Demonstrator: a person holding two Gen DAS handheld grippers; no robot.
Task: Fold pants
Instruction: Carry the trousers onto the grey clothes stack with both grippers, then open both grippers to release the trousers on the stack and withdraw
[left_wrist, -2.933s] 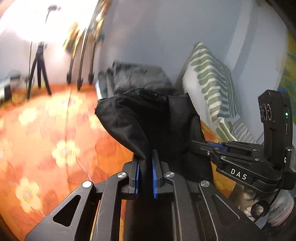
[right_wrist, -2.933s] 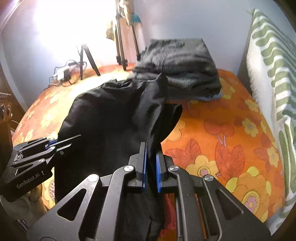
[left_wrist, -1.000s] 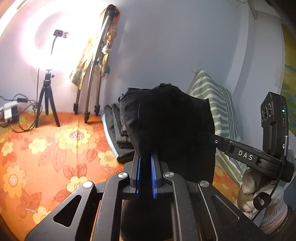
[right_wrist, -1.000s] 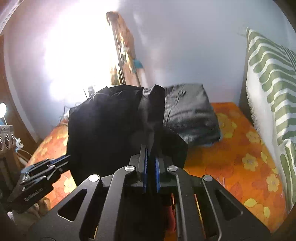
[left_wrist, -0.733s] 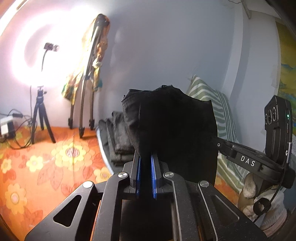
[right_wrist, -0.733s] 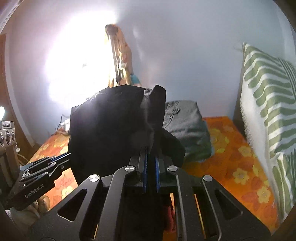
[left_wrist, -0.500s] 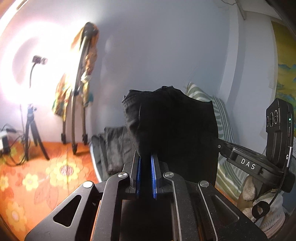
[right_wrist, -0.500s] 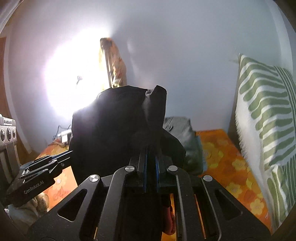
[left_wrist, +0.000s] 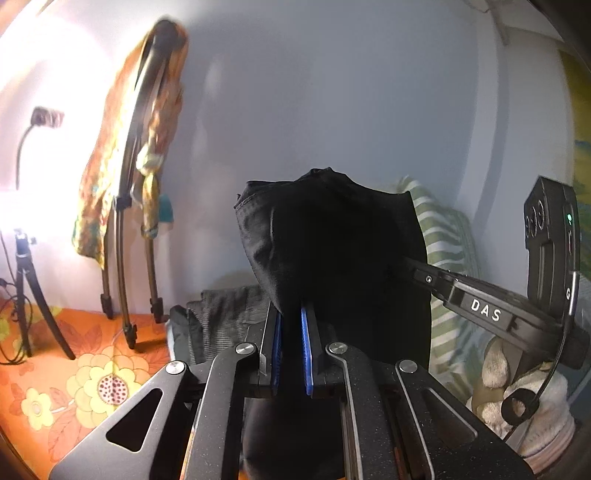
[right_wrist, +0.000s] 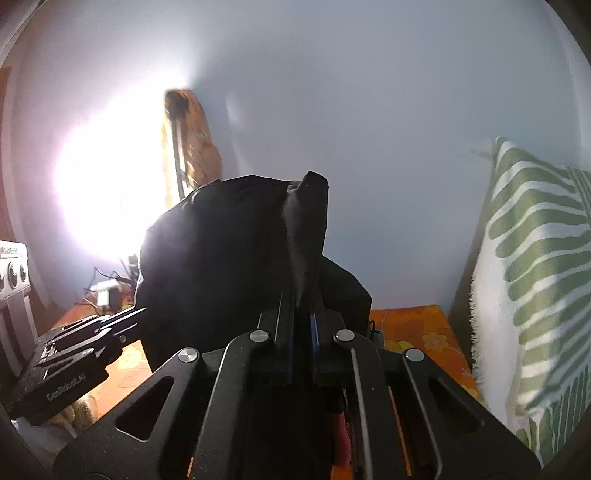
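Black pants hang in the air between both grippers, lifted well above the orange flowered bed. My left gripper is shut on one edge of the pants. My right gripper is shut on the other edge, where the black cloth bulges up in front of the wall. Each gripper shows in the other's view: the right one at the right of the left wrist view, the left one at the lower left of the right wrist view. The lower part of the pants is hidden below the grippers.
A folded grey garment stack lies on the bed near the wall. A green striped pillow stands at the right. A tripod draped with patterned cloth and a bright ring light stand at the far left.
Both grippers have risen and tilted upward with the pants still held. The bed and grey stack have dropped low in both views; the wall now fills most of them.
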